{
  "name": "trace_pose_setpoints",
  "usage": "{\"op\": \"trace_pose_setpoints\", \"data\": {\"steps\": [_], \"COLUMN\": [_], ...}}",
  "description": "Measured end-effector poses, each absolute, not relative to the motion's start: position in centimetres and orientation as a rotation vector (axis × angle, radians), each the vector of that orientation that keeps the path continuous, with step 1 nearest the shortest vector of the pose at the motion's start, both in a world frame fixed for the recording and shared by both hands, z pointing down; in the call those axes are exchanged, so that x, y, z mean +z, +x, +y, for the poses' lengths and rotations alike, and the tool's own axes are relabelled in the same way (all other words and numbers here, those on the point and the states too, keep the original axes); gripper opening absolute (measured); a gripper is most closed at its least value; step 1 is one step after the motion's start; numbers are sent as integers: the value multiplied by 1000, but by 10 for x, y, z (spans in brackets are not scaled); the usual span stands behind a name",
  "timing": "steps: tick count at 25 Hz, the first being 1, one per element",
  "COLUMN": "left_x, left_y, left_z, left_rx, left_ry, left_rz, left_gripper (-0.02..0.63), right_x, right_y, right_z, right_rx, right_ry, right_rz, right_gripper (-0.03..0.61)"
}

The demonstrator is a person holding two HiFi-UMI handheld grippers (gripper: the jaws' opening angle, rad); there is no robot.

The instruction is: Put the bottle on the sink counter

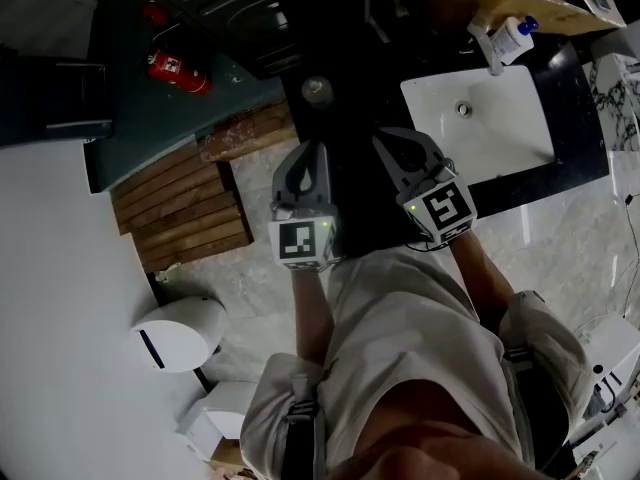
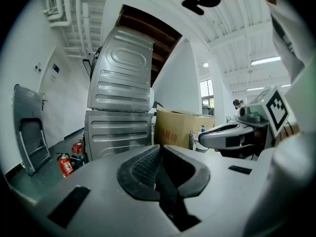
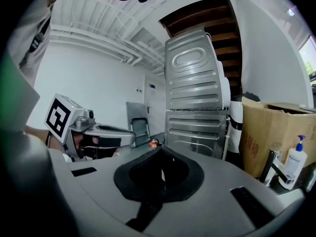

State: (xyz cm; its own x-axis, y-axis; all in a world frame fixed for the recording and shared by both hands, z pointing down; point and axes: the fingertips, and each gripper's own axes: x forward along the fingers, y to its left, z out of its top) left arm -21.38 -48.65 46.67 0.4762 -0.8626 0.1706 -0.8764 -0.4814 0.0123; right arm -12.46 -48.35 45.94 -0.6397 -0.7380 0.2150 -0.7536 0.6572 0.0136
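Because the head view is dark, we can hardly make out the black sink counter (image 1: pixel 578 118) around the white sink (image 1: pixel 495 128), and its far end is cut off by the edge. The bottle (image 1: pixel 515 36) is small there. It is white with a blue pump and stands behind the sink, next to the tap (image 3: pixel 270 169) and in front of the cardboard box (image 3: pixel 266 132). In the right gripper view its bottom is hidden, so we cannot tell just what it stands on.

Our left gripper (image 1: pixel 303 168) has its jaws pressed together with nothing between them. Our right gripper (image 1: pixel 405 158) is the same, jaws together and empty. Both are held side by side on the near side of the sink, well apart from the bottle. Our own body hides the floor below them.

The floor (image 1: pixel 250 278) is pale and shiny. Left of the sink lies a wooden slat board (image 1: pixel 185 203), and farther left a red fire extinguisher (image 1: pixel 178 70). Two grey metal machines (image 3: pixel 197 98) stand stacked left of the cardboard box, under a white ceiling.
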Motion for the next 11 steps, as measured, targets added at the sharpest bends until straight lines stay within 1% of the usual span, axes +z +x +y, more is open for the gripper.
{"op": "trace_pose_setpoints", "data": {"steps": [11], "left_x": [460], "left_y": [-217], "left_z": [-470], "left_rx": [207], "left_ry": [2612], "left_rz": [-1539], "left_gripper": [18], "right_x": [451], "right_y": [-132], "right_z": [-466], "right_rx": [73], "right_ry": [1210], "right_rz": [-2671], "right_gripper": [-5]}}
